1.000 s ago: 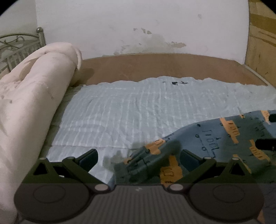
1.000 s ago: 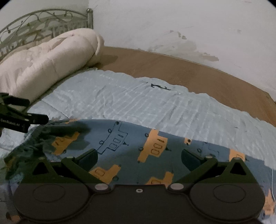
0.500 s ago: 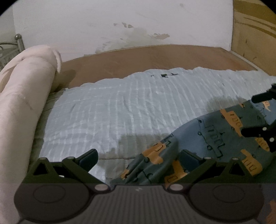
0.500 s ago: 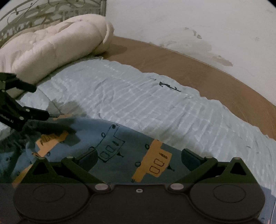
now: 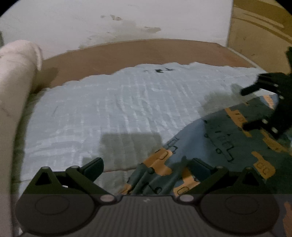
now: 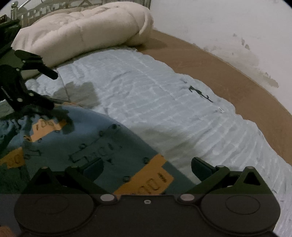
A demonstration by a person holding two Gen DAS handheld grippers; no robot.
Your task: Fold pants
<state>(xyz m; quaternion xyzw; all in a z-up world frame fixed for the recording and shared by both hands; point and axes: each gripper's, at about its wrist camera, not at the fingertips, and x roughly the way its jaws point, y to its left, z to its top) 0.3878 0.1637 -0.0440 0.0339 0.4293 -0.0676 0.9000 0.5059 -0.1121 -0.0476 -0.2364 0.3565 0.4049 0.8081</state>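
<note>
Blue-grey pants point(image 5: 224, 138) with an orange print lie flat on the pale blue quilt point(image 5: 113, 109). My left gripper point(image 5: 147, 169) is open, and the pants' gathered, pleated end point(image 5: 155, 179) lies between its fingers. My right gripper point(image 6: 147, 169) hovers low over the pants point(image 6: 87, 138), its jaws wide and closing. The pants' long edge runs between them and the pads do not press on the cloth. Each gripper shows in the other's view: the right gripper point(image 5: 245, 109) at the right edge, the left gripper point(image 6: 53, 90) at the left, both open.
A rolled cream duvet point(image 6: 82, 31) lies along the head of the bed by a metal bedstead point(image 6: 36, 9). A brown bed board point(image 6: 228, 73) rims the quilt point(image 6: 164, 102) against a stained white wall point(image 5: 118, 21). A wooden cupboard point(image 5: 259, 27) stands at the far right.
Both grippers have come lower and closer to the pants. The right gripper has rolled and shifted toward the pants' edge, and now shows larger in the left wrist view. The pants lie as before.
</note>
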